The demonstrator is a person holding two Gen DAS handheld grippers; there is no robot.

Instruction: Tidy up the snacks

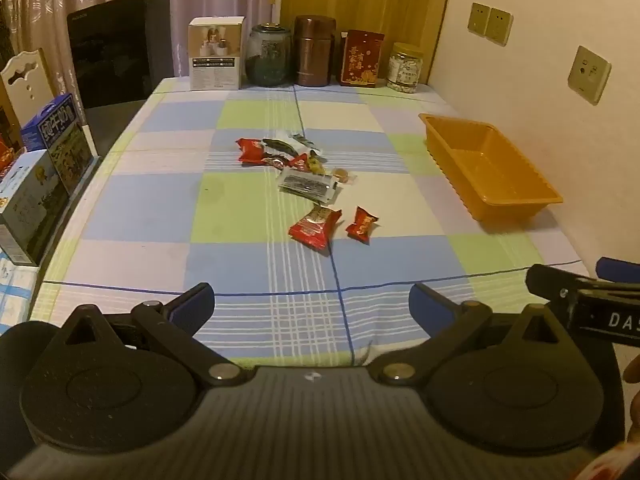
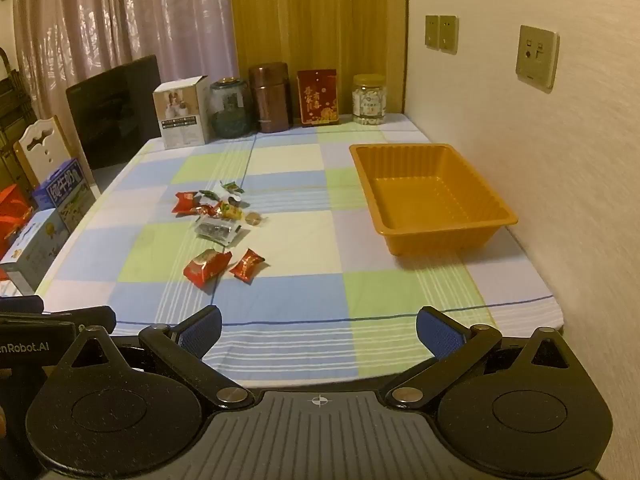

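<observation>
Several wrapped snacks lie loose in the middle of the checked tablecloth: a large red packet (image 1: 315, 225) (image 2: 207, 267), a small red packet (image 1: 362, 225) (image 2: 247, 265), a dark seaweed pack (image 1: 308, 187) (image 2: 216, 232), and a pile of red and green sweets (image 1: 280, 152) (image 2: 208, 202) behind them. An orange plastic tray (image 1: 516, 200) (image 2: 440, 236) stands empty at the right by the wall. My left gripper (image 1: 312, 304) hangs open over the near table edge, nothing between its fingers. My right gripper (image 2: 318, 330) is open too, well short of the snacks and tray.
Along the back stand a white box (image 1: 216, 54), a glass jar (image 1: 268, 56), a brown canister (image 1: 315, 50), a red box (image 1: 362, 58) and a clear jar (image 1: 405, 66). Milk cartons (image 1: 52, 140) and a dark screen (image 1: 120, 48) line the left side. The wall (image 2: 560, 200) borders the right.
</observation>
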